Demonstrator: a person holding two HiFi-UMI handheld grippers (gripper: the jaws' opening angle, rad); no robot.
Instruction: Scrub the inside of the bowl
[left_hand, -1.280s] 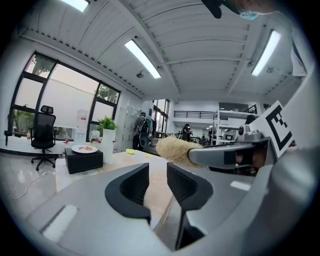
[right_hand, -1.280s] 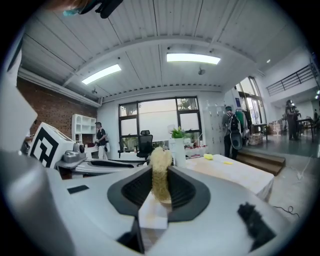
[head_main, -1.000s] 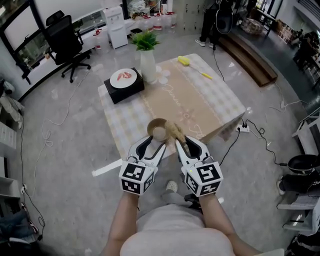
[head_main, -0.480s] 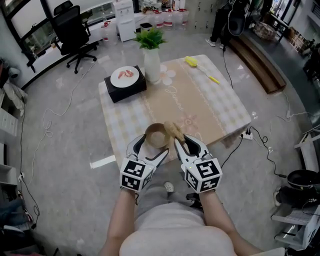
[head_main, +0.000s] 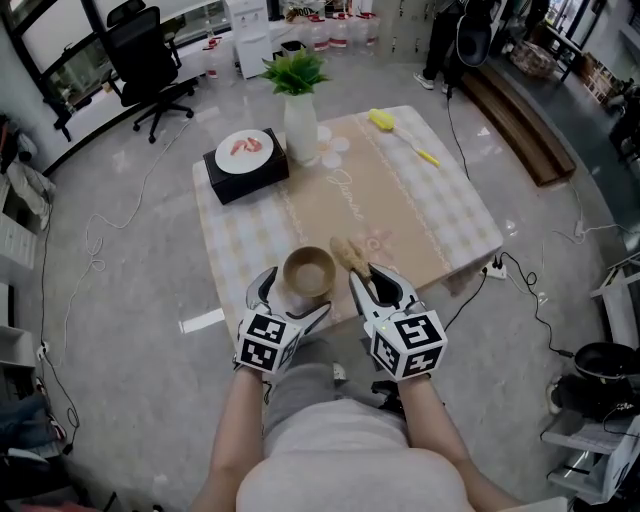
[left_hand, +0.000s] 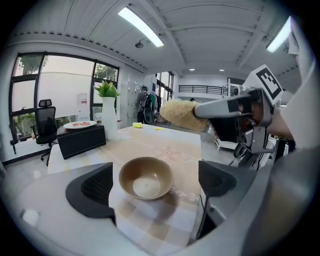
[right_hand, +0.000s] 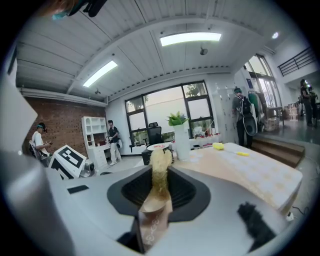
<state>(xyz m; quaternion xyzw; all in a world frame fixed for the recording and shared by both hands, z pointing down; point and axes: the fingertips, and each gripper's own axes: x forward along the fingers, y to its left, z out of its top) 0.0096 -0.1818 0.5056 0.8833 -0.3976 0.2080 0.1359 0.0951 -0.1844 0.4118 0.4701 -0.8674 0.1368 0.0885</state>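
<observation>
**Left gripper** (head_main: 290, 298) (left_hand: 154, 184): released. Its jaws have just been opening and now stand wide. The bowl sits between them, with neither pad pressing on its rim.

**Bowl** (head_main: 308, 271) (left_hand: 146, 178): brown, upright and empty, with a paler patch at its bottom. It rests on the checked cloth of the surface (head_main: 440, 215), close to the surface's near edge and directly ahead of the left gripper. A little cloth shows between the rim and each pad.

**Scrubber** (head_main: 348, 255) (left_hand: 182, 114) (right_hand: 160, 170): a tan, fibrous head on a flat handle. The head projects forward beyond the right gripper's fingertips. In the left gripper view it hangs above the surface, up and to the right of the bowl and outside it. In the head view it lies just right of the bowl's rim.

**Right gripper** (head_main: 375, 285) (right_hand: 160, 192): clenched on the scrubber's handle, which runs along the middle line between the two jaws. This gripper is held beside the left one, to that gripper's right, and both point toward the surface.

**Beyond both grippers, at the far side of the surface:**
- A black box (head_main: 245, 175) carrying a white plate (head_main: 245, 148), ahead and left of the left gripper.
- A white vase (head_main: 300, 125) with a green plant, just right of the box.
- A yellow brush (head_main: 385, 123), far ahead of the right gripper near the far right corner.
</observation>
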